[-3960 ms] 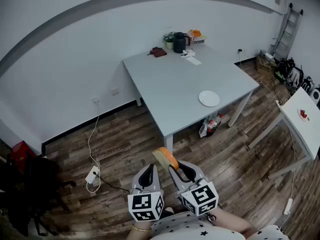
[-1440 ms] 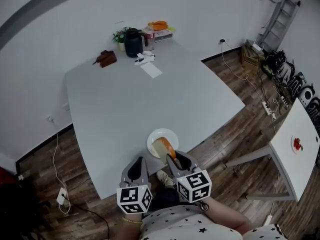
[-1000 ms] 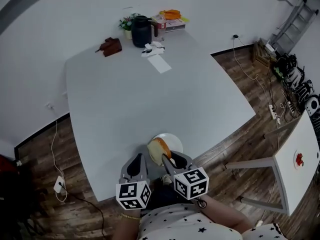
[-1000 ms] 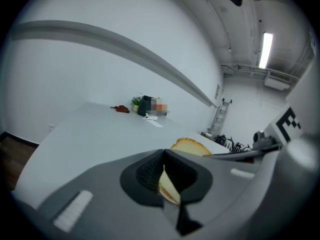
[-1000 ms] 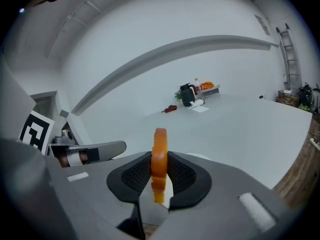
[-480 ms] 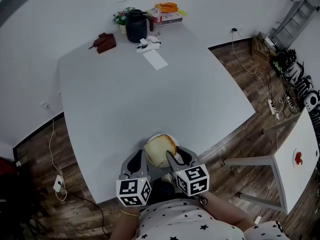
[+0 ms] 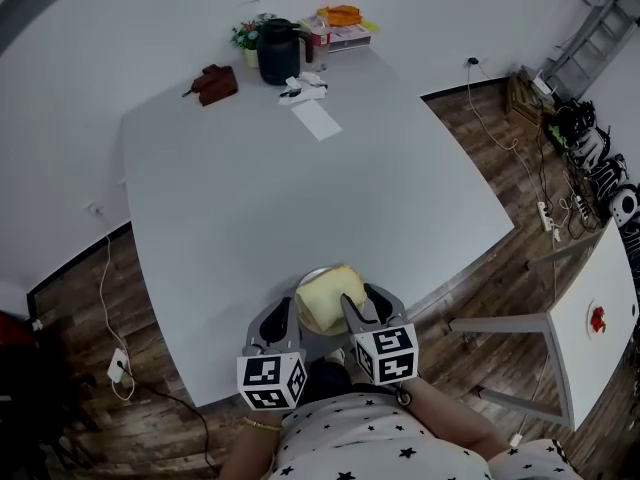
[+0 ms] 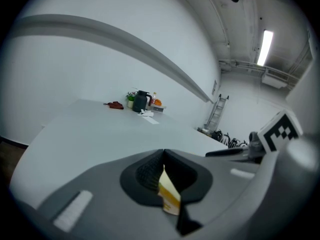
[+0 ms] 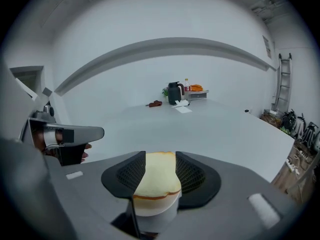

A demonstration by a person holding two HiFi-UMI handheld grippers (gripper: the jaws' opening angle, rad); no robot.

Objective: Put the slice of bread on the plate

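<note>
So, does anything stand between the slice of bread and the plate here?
Nothing visible does. The slice of bread already lies flat on the plate, covering most of it, between the opening jaws of the right claw.

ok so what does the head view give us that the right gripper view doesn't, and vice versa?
Head view only: the right gripper seen from above, the person's starred shirt, the side table with a red item, and the plate sitting at the main table's near edge.

Right gripper view only: the bread slice seen crust-on between that gripper's opening fingers, with the plate rim just under it.

Both: the bread slice lying on the plate, the left gripper, the black kettle, the paper and the ladder.
</note>
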